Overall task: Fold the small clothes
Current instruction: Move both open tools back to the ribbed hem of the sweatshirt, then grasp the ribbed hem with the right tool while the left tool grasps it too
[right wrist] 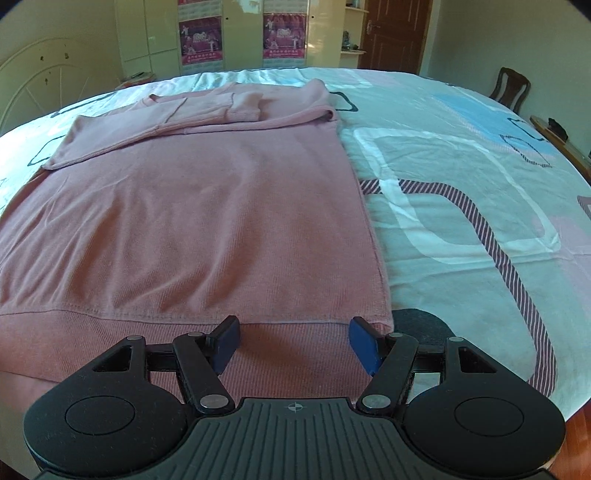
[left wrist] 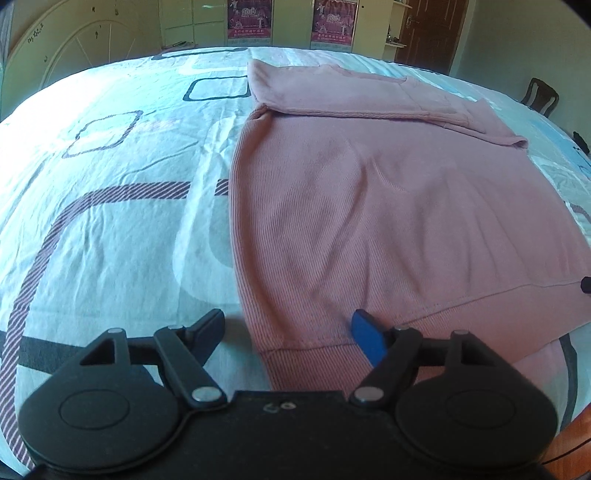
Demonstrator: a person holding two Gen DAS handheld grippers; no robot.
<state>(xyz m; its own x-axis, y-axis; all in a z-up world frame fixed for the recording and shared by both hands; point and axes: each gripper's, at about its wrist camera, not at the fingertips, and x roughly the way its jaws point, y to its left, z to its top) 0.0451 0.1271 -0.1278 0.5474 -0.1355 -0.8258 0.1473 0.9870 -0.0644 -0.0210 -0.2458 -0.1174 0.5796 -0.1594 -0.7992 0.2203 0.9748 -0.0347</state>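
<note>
My pink ribbed sweater (left wrist: 369, 206) lies flat, its ribbed hem (right wrist: 184, 350) nearest me and its collar end far. Both sleeves (right wrist: 155, 125) are folded across the far part, overlapping each other, the body faintly creased

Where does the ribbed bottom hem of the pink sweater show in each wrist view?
Left wrist view: the ribbed hem runs along the lower centre and right, its left corner between the open fingers of the left hand-held gripper.
Right wrist view: the hem spans lower left to centre, ending at the right fingertip.
Shared landmark: the brown door.
</note>
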